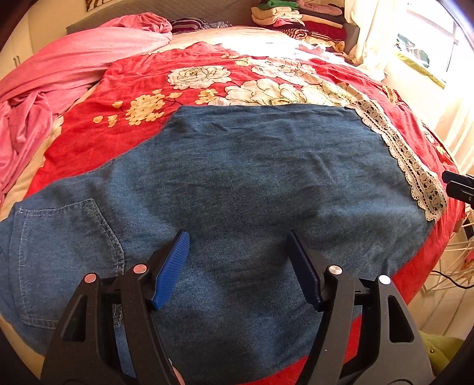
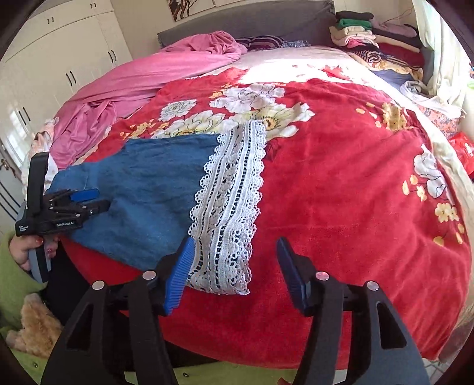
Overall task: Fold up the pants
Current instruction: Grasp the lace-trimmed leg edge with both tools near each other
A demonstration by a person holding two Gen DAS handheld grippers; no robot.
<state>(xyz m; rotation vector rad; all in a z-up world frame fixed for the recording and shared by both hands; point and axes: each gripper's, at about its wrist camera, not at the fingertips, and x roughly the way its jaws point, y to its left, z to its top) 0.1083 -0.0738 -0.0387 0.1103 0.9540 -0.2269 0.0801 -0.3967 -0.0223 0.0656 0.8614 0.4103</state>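
your denim pants (image 1: 237,183) lie flat on the red floral blanket (image 1: 142,77), near its front edge, folded lengthwise w/ the white lace hem (image 2: 228,204) at the right end and a stitched back pocket (image 1: 65,260) at the left end. rel. to the pants: pink sheet (image 1: 68,65) is bunched beyond them to the left, stack of folded clothes (image 1: 299,20) sits well beyond them at the far right corner by the curtain.

your left gripper (image 1: 237,251) hangs over the pants' middle-front area, tilted down. jaws stand wide apart, blue pads clear of the denim, nothing between them. in the right wrist view you see that same gripper (image 2: 100,201) over the left part of the pants, your hand (image 2: 26,251) w/ a green sleeve on its handle.

your right gripper (image 2: 234,263) is at the lace hem end of the pants. jaws spread wide, nothing pinched. left pad (image 2: 180,275) overlaps the near edge of the lace in the pic, can't tell if it touches; right pad (image 2: 290,275) is over bare blanket just right of the hem. in the left wrist view only a bit of that gripper (image 1: 459,186) shows, just off the hem's right side.
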